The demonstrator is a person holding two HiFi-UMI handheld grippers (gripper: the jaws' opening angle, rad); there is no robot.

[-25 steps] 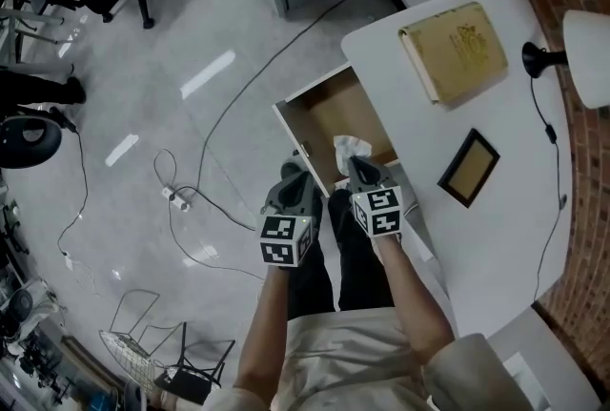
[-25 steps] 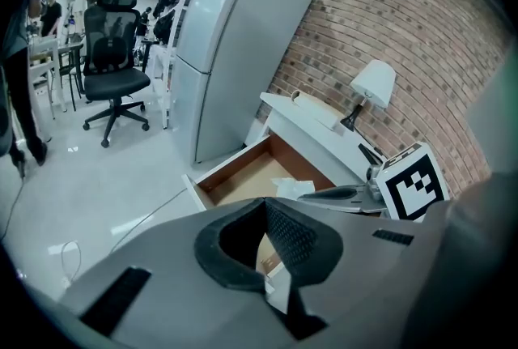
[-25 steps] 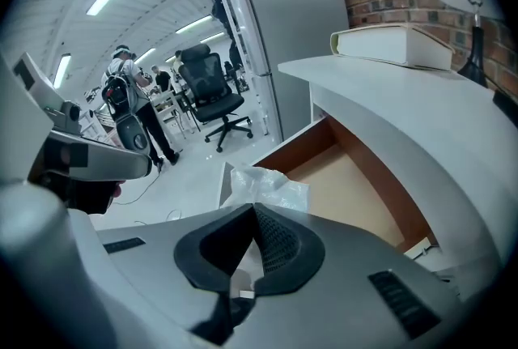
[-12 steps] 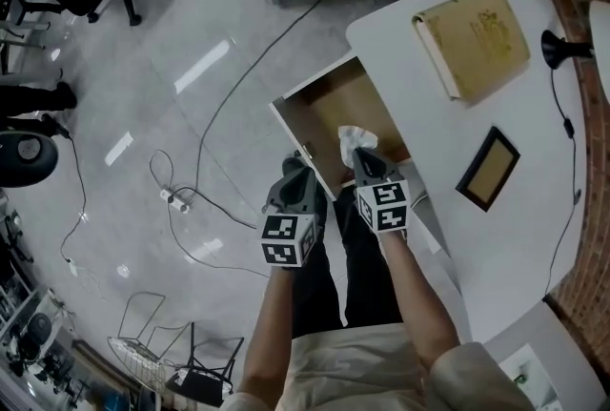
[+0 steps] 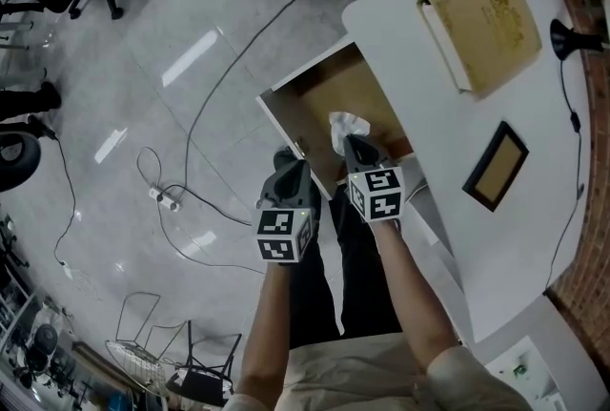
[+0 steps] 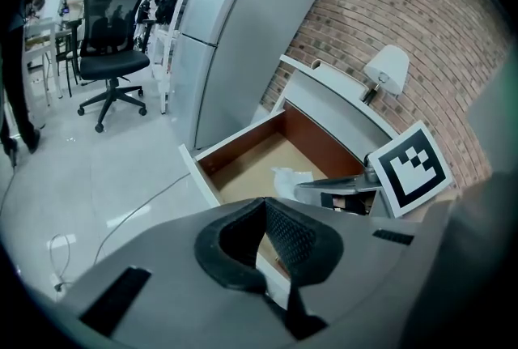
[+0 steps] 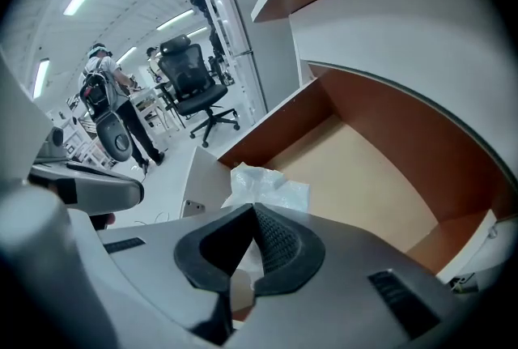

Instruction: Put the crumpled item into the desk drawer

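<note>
1. Head view alone gives the layout. The white desk (image 5: 419, 75) carries a book (image 5: 477, 23) near its far edge and a picture frame (image 5: 496, 166) nearer the person. The drawer (image 5: 286, 128) stands pulled open.
2. Right gripper view alone shows the grasp: the right gripper (image 7: 252, 214) is clenched on the crumpled item (image 7: 267, 185), which is white and filmy and bunches up past the jaw tips.
3. Left gripper view alone shows the left gripper (image 6: 263, 206) closed with nothing between its jaws. It also shows a lamp (image 6: 387, 64) by the brick wall.
4. The item hangs over the drawer's inside, near the side edge under the desk top. Contact with the bottom: cannot tell.
5. Its long axis follows the right gripper's jaws. The free end points toward the drawer's back edge.
6. The left gripper sits just outside the drawer's front panel.
</note>
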